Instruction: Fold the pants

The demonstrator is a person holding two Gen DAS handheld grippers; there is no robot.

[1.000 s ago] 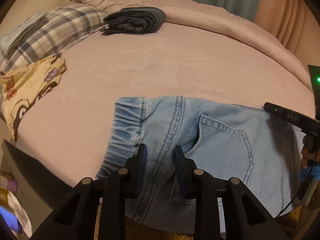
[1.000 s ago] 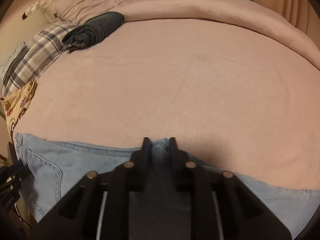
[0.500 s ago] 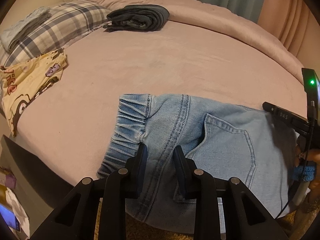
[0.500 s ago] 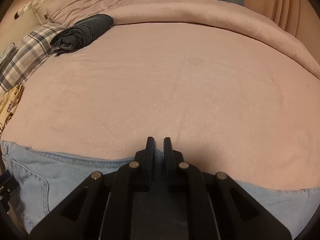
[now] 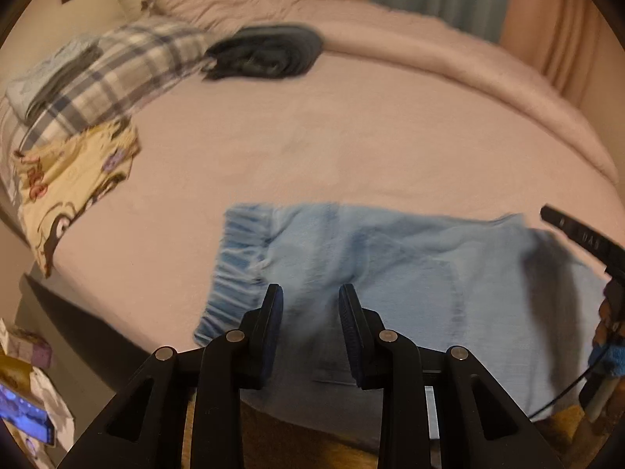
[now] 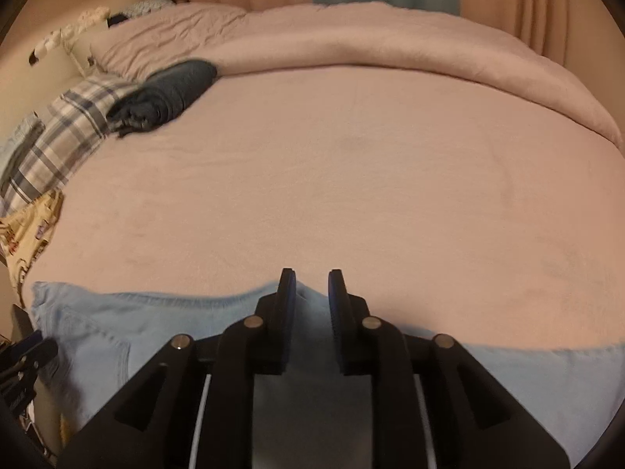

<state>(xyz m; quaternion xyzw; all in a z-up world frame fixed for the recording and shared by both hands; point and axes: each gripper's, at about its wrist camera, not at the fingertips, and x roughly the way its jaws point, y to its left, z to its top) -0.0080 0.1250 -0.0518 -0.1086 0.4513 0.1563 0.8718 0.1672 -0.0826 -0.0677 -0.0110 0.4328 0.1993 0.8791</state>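
Observation:
Light blue denim pants [image 5: 410,273] lie flat along the near edge of the pink bed [image 5: 351,148], elastic waistband to the left. My left gripper [image 5: 310,293] is open and hovers over the waist area, nothing between its pads. In the right wrist view the pants [image 6: 156,336] stretch across the bottom. My right gripper [image 6: 310,277] is open over the far edge of the fabric, which bulges up slightly between the fingers. The right gripper's body shows at the right edge of the left wrist view [image 5: 586,238].
A folded dark garment [image 5: 265,54] lies at the back left, next to a plaid pillow [image 5: 117,66] and a yellow cartoon-print cloth [image 5: 74,179]. A rolled-back duvet [image 6: 390,43] runs along the far side. Clutter sits on the floor at lower left [image 5: 27,410].
My right gripper was shut on the pants' far edge half a second ago and has opened, letting the fabric go. My left gripper has shifted slightly; the view is blurred by motion.

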